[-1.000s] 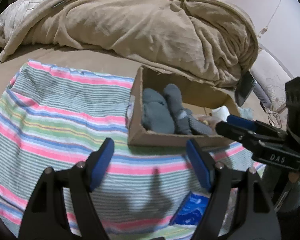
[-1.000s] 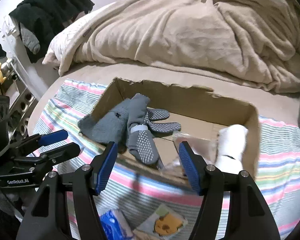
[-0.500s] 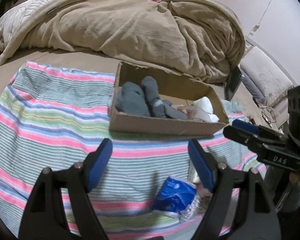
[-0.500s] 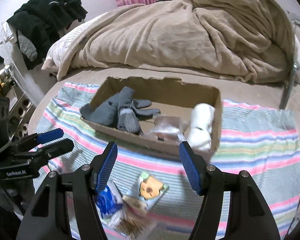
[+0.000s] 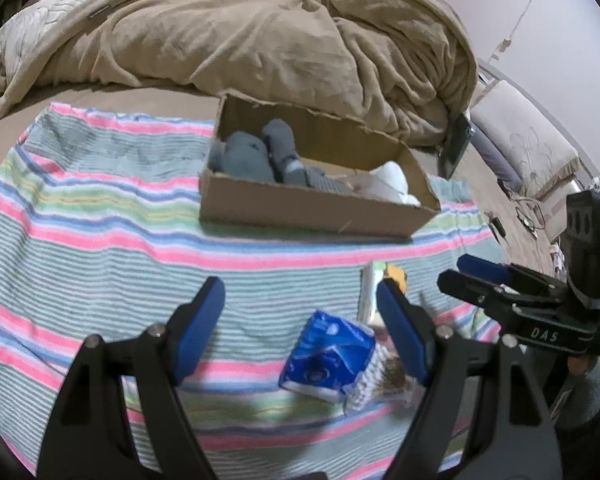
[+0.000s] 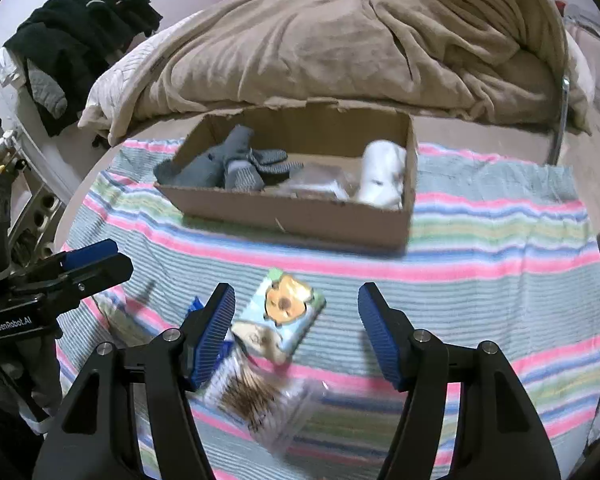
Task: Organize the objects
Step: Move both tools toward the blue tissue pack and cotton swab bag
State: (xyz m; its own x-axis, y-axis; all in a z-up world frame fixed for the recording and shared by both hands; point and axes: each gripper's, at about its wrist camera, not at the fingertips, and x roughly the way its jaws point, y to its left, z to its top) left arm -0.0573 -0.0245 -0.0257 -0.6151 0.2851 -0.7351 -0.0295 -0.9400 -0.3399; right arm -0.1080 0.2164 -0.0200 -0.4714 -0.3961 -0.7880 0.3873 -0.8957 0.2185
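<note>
Left gripper (image 5: 300, 328) and right gripper (image 6: 296, 334): jaws spread wide, empty, above the striped cloth (image 6: 480, 280). Blue plastic packet (image 5: 328, 360), cartoon-printed card (image 6: 286, 312) and clear bristly packet (image 6: 260, 404) lie near the open brown cardboard box (image 6: 300, 216) holding grey gloves (image 6: 228, 164).

Gloves (image 6: 236, 162) in open cardboard box (image 6: 300, 216)

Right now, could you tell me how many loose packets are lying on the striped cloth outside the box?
3: a blue packet, a cartoon-printed packet beside it, and a clear packet nearest the grippers. More may be hidden.
</note>
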